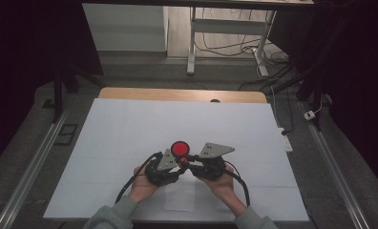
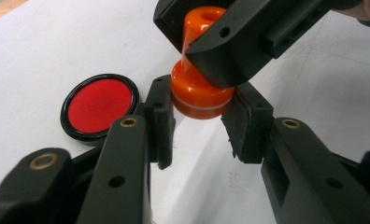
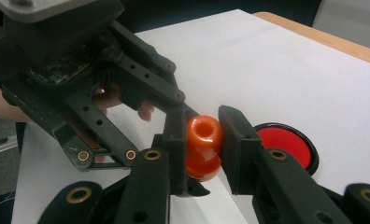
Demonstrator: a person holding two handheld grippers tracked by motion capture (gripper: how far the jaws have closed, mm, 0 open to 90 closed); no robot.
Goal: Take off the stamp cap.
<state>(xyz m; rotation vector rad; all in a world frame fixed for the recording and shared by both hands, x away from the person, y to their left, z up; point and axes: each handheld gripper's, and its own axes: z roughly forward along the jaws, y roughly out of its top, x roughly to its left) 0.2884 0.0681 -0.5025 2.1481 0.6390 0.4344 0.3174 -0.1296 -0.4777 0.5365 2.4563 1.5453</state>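
An orange stamp (image 1: 183, 161) with a narrow knob and a wide base is held between both grippers, just above the white sheet. My left gripper (image 2: 202, 111) is shut on the stamp's (image 2: 199, 91) wide base, a pad on each side. My right gripper (image 3: 204, 140) is shut on the stamp's (image 3: 203, 133) knob; in the left gripper view its jaws come down from above. Beside them on the sheet lies a round red disc (image 1: 180, 149) with a black rim (image 2: 99, 105) (image 3: 286, 145), touching neither gripper.
A large white sheet (image 1: 130, 129) covers the wooden table (image 1: 177, 94). A smaller paper (image 1: 180, 196) lies near the front edge between the person's forearms. A white power strip (image 1: 286, 142) sits off the table's right side, with metal rails along both sides.
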